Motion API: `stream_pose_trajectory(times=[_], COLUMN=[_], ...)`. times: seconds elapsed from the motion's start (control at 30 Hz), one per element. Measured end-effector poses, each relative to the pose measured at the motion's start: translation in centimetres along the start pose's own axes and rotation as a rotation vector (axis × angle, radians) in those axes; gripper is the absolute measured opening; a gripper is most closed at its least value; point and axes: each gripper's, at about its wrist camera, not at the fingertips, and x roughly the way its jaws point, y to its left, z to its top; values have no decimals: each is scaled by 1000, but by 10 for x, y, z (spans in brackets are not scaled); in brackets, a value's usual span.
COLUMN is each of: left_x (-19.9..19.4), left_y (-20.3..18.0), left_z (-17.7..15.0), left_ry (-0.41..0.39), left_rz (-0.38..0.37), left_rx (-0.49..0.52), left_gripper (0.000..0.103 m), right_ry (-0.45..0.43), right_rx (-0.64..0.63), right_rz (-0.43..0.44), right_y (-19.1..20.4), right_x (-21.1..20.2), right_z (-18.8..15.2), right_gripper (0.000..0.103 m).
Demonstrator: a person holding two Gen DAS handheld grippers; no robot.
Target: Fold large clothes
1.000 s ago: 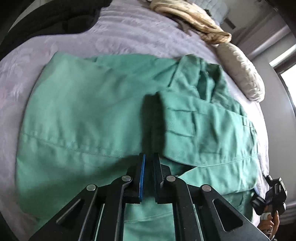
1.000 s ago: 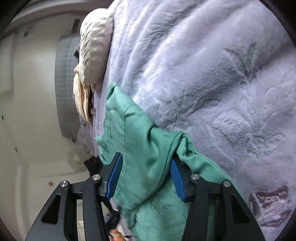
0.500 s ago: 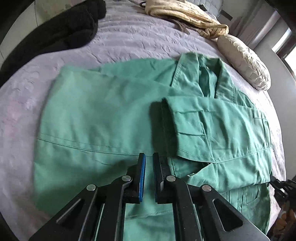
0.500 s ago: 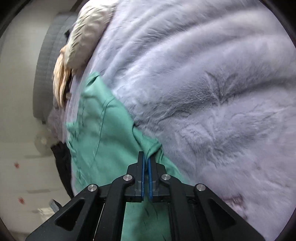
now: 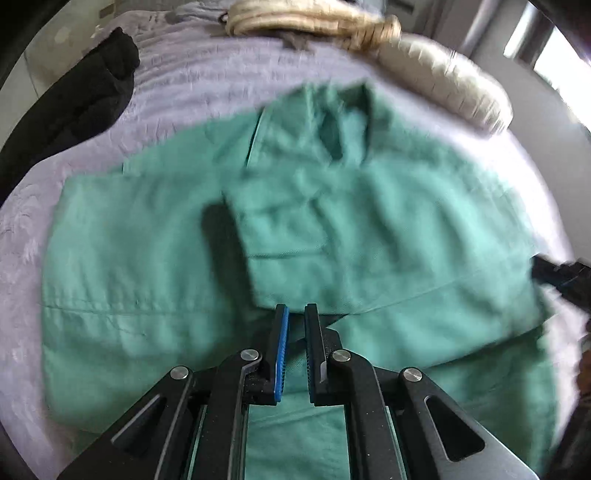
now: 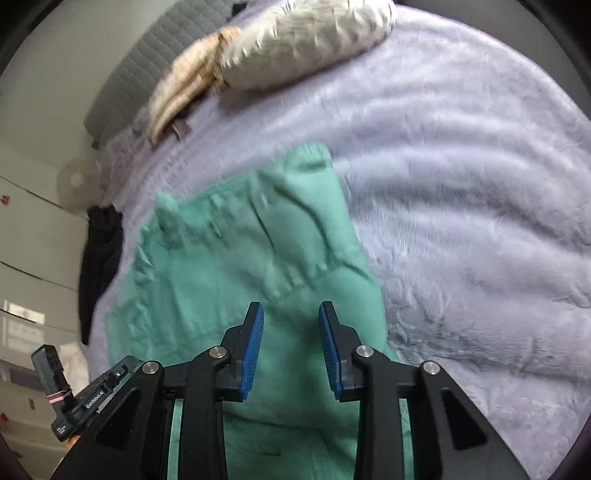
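A large green shirt [image 5: 155, 258] lies spread on the lilac bed cover [image 5: 207, 81], collar at the far end, with one sleeve folded across its middle [image 5: 351, 236]. My left gripper [image 5: 295, 325] hovers above the shirt's near part, its jaws narrowly apart with nothing between them. My right gripper [image 6: 291, 325] is open and empty above the shirt's right side [image 6: 229, 266]. The right gripper also shows at the right edge of the left wrist view [image 5: 565, 280], blurred.
A black garment [image 5: 74, 107] lies at the far left of the bed. A cream pillow [image 5: 450, 81] and a beige rolled cloth [image 5: 317, 22] lie at the head. A grey headboard [image 6: 147, 66] and white drawers [image 6: 33, 266] stand beyond the bed.
My right gripper opened, let go of the green fabric and swung round over the shirt. My left gripper drew back a little and its jaws parted slightly.
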Motion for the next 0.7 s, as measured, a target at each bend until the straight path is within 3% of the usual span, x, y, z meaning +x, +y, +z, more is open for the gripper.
stream_pose_trajectory(times=[0.07,0.1,0.2,0.37,0.43,0.5,0.57,0.6,0.63,0.67,0.7], left_x=[1,-2,-9,-21,-29,-35,-41,-44,-46,-52,-58], left_y=[4,7,15,35,36,37,37,38,38,38,37], left_z=[-5,-5,-6,-21,-30,-39,-47,-51,-54,-59,-63], left_ry=[-20,-18,-5,56,65,80,88,91,92,76,42], left_rz=[-16,-14,47,103,145,168,178,189,195,212,225], left_rx=[3,-1,-21,-58,-50,-66,-90,-103,-112,-133,-142], left_gripper=[10,10,10,10,10,10,11,34,87,103,102], right_ry=[38,47,39,38,47,56,61,68,80,93,103], right_rx=[-3,6,57,104,99,90,81,78,80,87,92], right_rz=[-62,-52,-11,13,26,25,22,22,26,34,38], right_y=[-12,-21,-39,-47,-45,-42,-39,-38,-39,-40,-40], right_x=[13,16,7,-19,-29,-38,-45,-48,-50,-51,-50], right_z=[-6,-8,-11,-18,-24,-31,-39,-42,-46,-49,-52], right_gripper=[26,19,18,23,28,43,44,44,44,44,44])
